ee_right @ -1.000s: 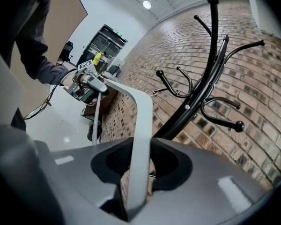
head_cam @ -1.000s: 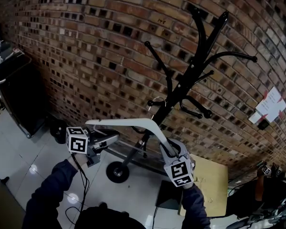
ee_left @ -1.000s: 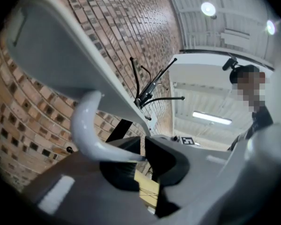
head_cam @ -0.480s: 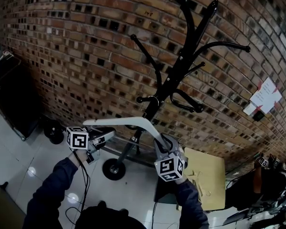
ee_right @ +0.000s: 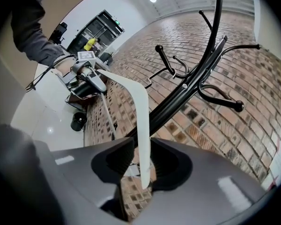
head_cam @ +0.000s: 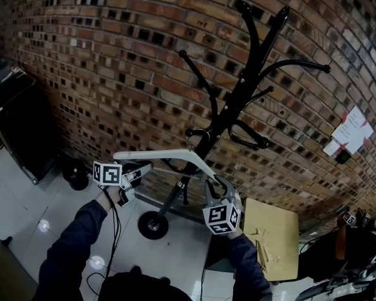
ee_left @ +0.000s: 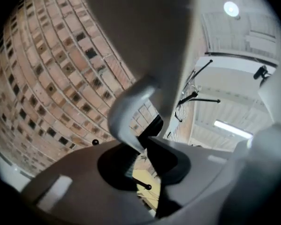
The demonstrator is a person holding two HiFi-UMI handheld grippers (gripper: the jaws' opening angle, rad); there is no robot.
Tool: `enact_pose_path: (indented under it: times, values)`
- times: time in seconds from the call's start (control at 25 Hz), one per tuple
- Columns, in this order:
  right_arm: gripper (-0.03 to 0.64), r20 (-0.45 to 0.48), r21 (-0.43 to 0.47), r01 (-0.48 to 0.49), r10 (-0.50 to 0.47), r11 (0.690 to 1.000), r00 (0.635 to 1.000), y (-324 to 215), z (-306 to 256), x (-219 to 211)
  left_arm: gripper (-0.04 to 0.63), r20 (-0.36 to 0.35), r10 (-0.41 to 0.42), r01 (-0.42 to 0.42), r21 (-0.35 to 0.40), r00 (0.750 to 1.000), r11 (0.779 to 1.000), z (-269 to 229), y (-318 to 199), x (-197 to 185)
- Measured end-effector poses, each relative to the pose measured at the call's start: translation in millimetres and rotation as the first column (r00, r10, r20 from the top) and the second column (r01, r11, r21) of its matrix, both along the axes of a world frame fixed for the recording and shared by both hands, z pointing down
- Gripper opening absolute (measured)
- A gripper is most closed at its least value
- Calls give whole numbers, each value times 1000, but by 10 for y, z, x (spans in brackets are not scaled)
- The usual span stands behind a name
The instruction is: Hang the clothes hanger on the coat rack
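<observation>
Hanger, pale, wide-shouldered, carried roughly level between two handheld grippers. Head view: left gripper at the hanger's left tip and right gripper at the end of its right arm. A wire hook rises from the crown toward a lower peg of the black coat rack, which stands beyond both sets of jaws against a brick wall. Whether the hook already bears on that peg cannot be told. Left gripper view: jaws narrowly apart, having just been opening. The hanger tip lies between them, leaning on one pad, with a gap beside the other. Right gripper view: jaws apart, having just closed a little. The hanger arm runs edge-on between them and away ahead, close to one pad and not visibly pinched. Rack pole and pegs sit ahead of and above the jaws. Hazards, as judged: neither pair has a firm hold, so an unseated hook would let the hanger tip or fall. A hook perched near the peg's knobbed end could slide off. A jaw catching the arm on withdrawal could drag the hook away.
</observation>
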State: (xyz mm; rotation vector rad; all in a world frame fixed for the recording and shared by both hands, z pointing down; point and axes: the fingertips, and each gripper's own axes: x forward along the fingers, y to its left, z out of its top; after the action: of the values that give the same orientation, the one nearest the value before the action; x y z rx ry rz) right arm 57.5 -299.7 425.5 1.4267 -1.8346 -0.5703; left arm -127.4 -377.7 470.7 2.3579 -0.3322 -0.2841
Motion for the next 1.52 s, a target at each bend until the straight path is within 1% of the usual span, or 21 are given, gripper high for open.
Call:
enact_pose_path:
  times: [0.16,0.28,0.4,0.48,0.56,0.64,0.72,0.8,0.88,0.92,0.96,1.04,1.08,1.12,1.2,1.24,1.28,1.32,1.36,1.44,1.52]
  values:
    - [114,29,17,-2,2,1000,1000,119,-107,11,76,22,-10,10,4,1000,1000,29,32,-51]
    - [114,43,30,6,-7,1000,999,292,-180,-10,136,46,-16,16,3,999,1000,100,133,-134]
    - [112,72,57,18,-22,998,997,536,-241,-57,140,71,-25,25,-2,997,1000,247,361,-263]
    - [106,119,72,21,-30,997,993,741,-213,-100,136,115,-19,16,29,993,999,348,634,-319]
    - [100,162,61,17,-26,998,987,977,-113,-163,122,184,10,-30,106,983,994,394,1005,-281]
    - [94,188,39,5,-12,999,982,1207,41,-209,117,249,38,-91,206,968,974,384,1397,-143]
    - [89,218,39,3,-11,999,976,1421,217,-242,100,303,46,-140,296,952,945,403,1762,30]
    - [84,267,25,-25,18,999,964,1669,397,-240,89,377,27,-182,384,926,905,520,2092,185]
    - [78,348,-22,-79,82,997,934,1926,577,-188,89,452,-39,-200,467,891,861,688,2331,286]
    - [74,381,-43,-103,112,994,918,2034,643,-152,86,472,-65,-197,484,879,852,756,2414,318]
    - [72,407,-60,-126,140,990,903,2125,689,-110,78,479,-67,-197,479,875,855,810,2483,350]
    - [69,440,-78,-166,184,983,879,2257,736,-14,78,478,-14,-223,436,878,872,886,2605,441]
    - [67,448,-83,-182,200,980,872,2304,749,30,69,488,16,-253,424,873,870,917,2657,492]
    - [66,453,-89,-196,215,976,865,2343,763,70,64,507,34,-287,429,861,857,940,2697,541]
    - [61,456,-95,-216,236,972,858,2402,774,123,64,552,49,-354,461,832,813,947,2745,635]
    - [60,455,-94,-221,239,971,858,2424,769,134,64,566,51,-378,479,823,792,928,2761,684]
    - [43,452,-91,-223,240,971,859,2441,761,140,64,571,52,-394,495,819,774,899,2774,733]
    - [18,449,-88,-225,240,970,861,2455,755,146,64,572,53,-404,507,818,761,867,2783,780]
    - [6,448,-88,-228,243,970,860,2466,757,154,64,570,53,-408,516,820,753,839,2790,822]
    - [5,446,-86,-233,246,969,860,2469,757,165,64,568,51,-411,527,821,744,795,2791,890]
    - [5,446,-69,-228,235,971,864,2443,715,158,64,571,48,-419,540,819,730,748,2785,948]
